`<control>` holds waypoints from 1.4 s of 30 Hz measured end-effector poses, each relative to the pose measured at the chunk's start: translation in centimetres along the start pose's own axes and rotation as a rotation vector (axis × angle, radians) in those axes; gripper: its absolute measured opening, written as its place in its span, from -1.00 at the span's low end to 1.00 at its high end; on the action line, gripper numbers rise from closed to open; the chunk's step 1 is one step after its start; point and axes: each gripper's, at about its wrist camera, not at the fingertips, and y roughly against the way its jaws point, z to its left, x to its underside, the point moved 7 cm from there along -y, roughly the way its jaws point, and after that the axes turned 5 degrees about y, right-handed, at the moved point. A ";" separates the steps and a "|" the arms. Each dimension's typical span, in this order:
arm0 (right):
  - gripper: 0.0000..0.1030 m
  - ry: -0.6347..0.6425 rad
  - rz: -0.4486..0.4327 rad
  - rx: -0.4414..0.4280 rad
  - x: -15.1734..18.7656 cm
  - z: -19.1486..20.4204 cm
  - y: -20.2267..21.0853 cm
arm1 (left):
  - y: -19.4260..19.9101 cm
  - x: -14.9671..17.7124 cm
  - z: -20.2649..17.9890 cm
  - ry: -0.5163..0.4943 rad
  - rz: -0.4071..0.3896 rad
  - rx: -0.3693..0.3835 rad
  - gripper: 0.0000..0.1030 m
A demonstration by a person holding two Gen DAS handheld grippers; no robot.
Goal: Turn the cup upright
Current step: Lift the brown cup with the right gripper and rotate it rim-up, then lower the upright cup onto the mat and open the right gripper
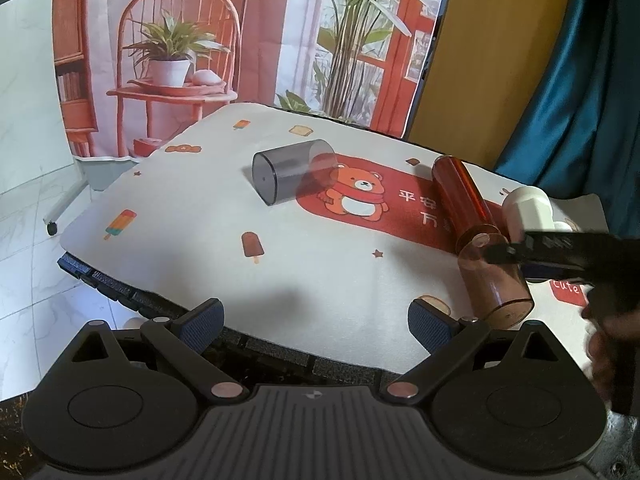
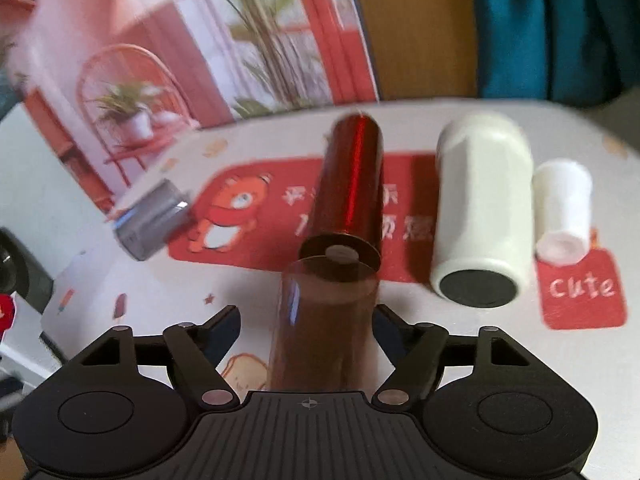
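A translucent brown cup (image 2: 324, 320) lies on its side between the fingers of my right gripper (image 2: 306, 326), its open mouth toward the red cup; it also shows in the left wrist view (image 1: 494, 280). The jaws stand close on each side of it, seemingly touching. My right gripper (image 1: 520, 258) shows in the left wrist view. A red cup (image 2: 352, 184) (image 1: 464, 196) lies on its side just beyond. A smoky grey cup (image 1: 294, 170) (image 2: 150, 220) lies on its side mid-table. My left gripper (image 1: 316, 318) is open and empty at the table's near edge.
A large white cup (image 2: 482, 216) and a small white cup (image 2: 564, 210) lie on their sides to the right of the red cup. The tablecloth (image 1: 200, 216) has a bear print. A printed backdrop (image 1: 240, 40) hangs behind the table, a blue curtain (image 1: 580, 80) to the right.
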 end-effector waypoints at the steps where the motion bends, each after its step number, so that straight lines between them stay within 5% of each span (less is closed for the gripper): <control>1: 0.42 -0.010 0.031 0.003 -0.2 -0.1 -1.0 | 0.0 0.0 0.1 0.003 0.000 -0.001 0.93; 7: 0.26 -0.015 0.139 0.007 -0.1 -0.7 -3.5 | -0.5 0.2 0.8 0.031 0.016 -0.008 0.93; 14: 0.26 0.076 0.013 -0.072 0.3 0.2 0.9 | -1.0 0.4 0.4 0.030 0.037 0.006 0.93; 22: 0.25 0.198 -0.138 -0.005 1.9 0.1 2.6 | -0.7 0.6 0.3 0.020 0.036 0.005 0.93; 42: 0.25 0.421 -0.063 0.101 5.2 3.3 4.3 | -0.7 0.5 0.1 0.021 0.039 0.006 0.93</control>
